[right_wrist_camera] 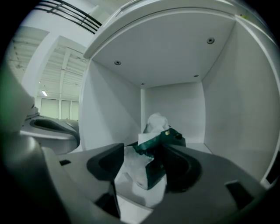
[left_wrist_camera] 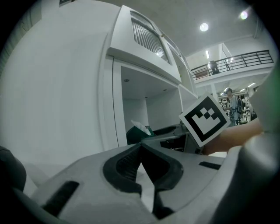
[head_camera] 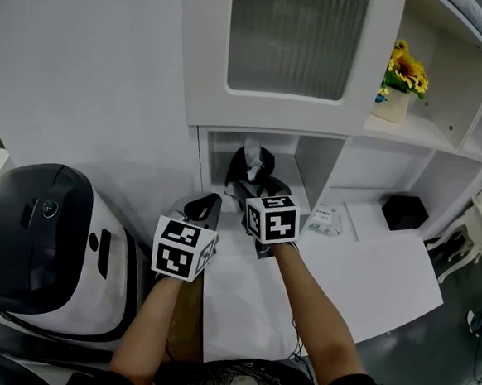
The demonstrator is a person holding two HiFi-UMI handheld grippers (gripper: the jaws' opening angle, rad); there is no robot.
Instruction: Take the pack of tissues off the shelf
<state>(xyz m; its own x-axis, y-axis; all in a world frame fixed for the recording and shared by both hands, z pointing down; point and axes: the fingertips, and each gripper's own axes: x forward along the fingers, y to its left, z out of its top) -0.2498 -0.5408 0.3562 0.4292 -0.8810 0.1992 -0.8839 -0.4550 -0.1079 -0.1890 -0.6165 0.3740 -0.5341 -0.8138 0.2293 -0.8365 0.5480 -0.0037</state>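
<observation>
Head view: tissue pack [head_camera: 252, 162] in the shelf [head_camera: 314, 164] cubby, frame centre, just beyond the right gripper [head_camera: 256, 189] — the nearer one. Left gripper view: left gripper [left_wrist_camera: 140, 148] fingers together, empty. Right gripper view: fingers wide — tissue pack [right_wrist_camera: 153, 166] between them, ungripped.

The pack of tissues [right_wrist_camera: 158, 146] wore glossy, crinkled dark-green plastic — soft white paper poking from its top. The shelf [right_wrist_camera: 175, 57] looked smooth, matt white; the cabinet door [head_camera: 290, 38] — ribbed frosted glass.

The dark green pack of tissues [right_wrist_camera: 164, 138] is sitting tilted inside the shelf [right_wrist_camera: 111, 105] cubby, with a white tissue [right_wrist_camera: 156, 123] poking up from its top.
</observation>
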